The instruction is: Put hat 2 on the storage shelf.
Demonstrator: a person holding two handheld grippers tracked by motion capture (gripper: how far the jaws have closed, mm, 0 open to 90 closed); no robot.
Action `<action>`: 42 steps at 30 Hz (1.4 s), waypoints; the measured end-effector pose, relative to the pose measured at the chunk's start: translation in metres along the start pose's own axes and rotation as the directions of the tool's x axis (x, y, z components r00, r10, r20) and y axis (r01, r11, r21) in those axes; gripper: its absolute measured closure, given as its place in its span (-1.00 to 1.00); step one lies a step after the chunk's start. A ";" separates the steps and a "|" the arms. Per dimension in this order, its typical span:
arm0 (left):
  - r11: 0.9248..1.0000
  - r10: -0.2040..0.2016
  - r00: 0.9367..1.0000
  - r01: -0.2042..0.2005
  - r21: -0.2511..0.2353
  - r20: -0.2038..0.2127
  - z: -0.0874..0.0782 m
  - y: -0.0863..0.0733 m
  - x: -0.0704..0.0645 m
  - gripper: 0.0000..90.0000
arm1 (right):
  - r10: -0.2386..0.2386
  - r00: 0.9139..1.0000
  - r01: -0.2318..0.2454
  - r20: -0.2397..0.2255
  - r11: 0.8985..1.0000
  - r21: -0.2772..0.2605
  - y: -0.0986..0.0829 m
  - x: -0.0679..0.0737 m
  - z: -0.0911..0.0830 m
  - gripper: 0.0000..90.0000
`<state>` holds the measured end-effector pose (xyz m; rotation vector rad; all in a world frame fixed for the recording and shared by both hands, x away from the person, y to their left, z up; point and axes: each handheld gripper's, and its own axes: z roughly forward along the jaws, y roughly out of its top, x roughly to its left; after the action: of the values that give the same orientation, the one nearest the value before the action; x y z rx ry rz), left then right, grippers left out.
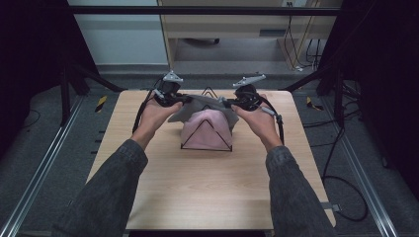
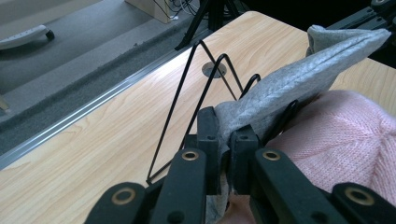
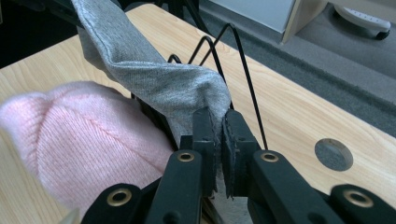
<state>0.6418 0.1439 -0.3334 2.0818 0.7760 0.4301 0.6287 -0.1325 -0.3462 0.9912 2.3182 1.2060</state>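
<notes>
A grey cloth is stretched between both grippers above a black wire rack on the wooden table. A pink knitted cloth hangs draped over the rack's nearer wires. My left gripper is shut on the grey cloth's left end; my right gripper is shut on its right end. In the left gripper view the jaws pinch the grey fabric beside the pink cloth. In the right gripper view the jaws clamp the grey cloth over the pink cloth and rack wires.
Bare rack wires rise behind the cloths. A round grey cap sits in the tabletop near the far edge. Black stands and cables flank the table; a pale cabinet stands beyond it.
</notes>
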 end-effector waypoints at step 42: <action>0.999 -0.023 0.998 0.021 -0.028 -0.053 -0.017 -0.009 -0.006 0.04 | 0.037 0.998 -0.034 0.057 0.998 -0.047 0.000 0.005 -0.022 0.05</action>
<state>0.6245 0.1543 -0.3314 2.0419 0.8191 0.4829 0.6128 -0.1417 -0.3329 1.0417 2.2274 1.2228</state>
